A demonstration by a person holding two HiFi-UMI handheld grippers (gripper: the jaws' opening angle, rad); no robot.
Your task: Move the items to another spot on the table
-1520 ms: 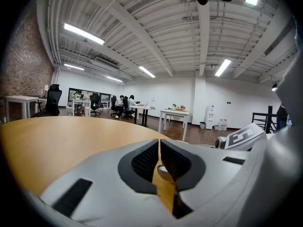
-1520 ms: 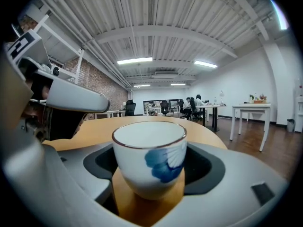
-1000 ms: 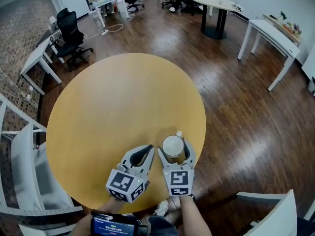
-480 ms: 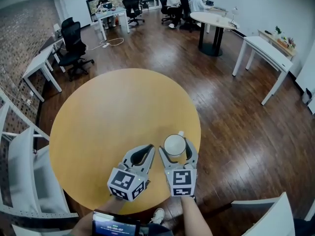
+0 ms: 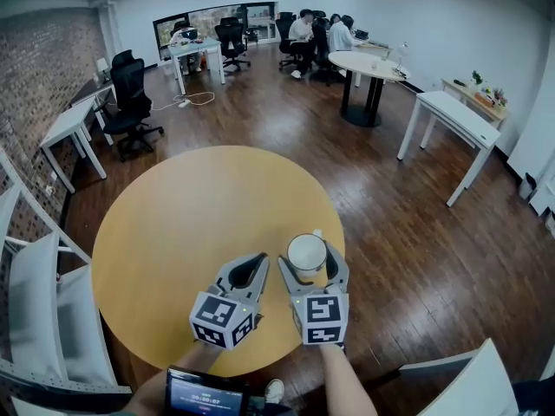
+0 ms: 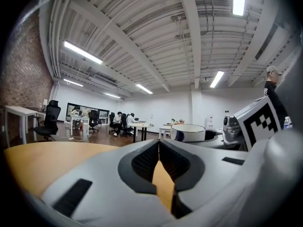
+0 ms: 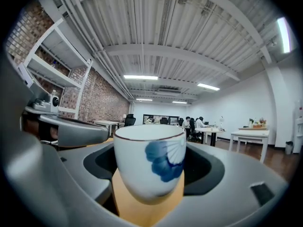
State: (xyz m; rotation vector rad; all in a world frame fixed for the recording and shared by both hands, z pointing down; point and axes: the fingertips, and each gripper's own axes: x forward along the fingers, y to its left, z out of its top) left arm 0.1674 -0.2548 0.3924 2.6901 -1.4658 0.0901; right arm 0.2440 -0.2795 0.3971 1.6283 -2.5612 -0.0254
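Observation:
A white cup (image 5: 306,255) with a blue flower print sits between the jaws of my right gripper (image 5: 310,252), which is shut on it near the right edge of the round yellow table (image 5: 191,215). In the right gripper view the cup (image 7: 149,162) fills the space between the jaws and seems to hang just above the tabletop. My left gripper (image 5: 257,261) lies close beside it on the left, shut with nothing in it; its tips meet in the left gripper view (image 6: 158,142). From there the cup (image 6: 188,132) shows to the right.
White chairs stand at the table's left (image 5: 35,319) and near right (image 5: 468,380). A phone screen (image 5: 204,397) shows at the bottom edge. The table's near rim lies just below the grippers. Desks, office chairs and seated people (image 5: 321,33) are far off across the wooden floor.
The head view has tilted up toward the room. Both grippers and the held cup stay in nearly the same place over the table's near right part.

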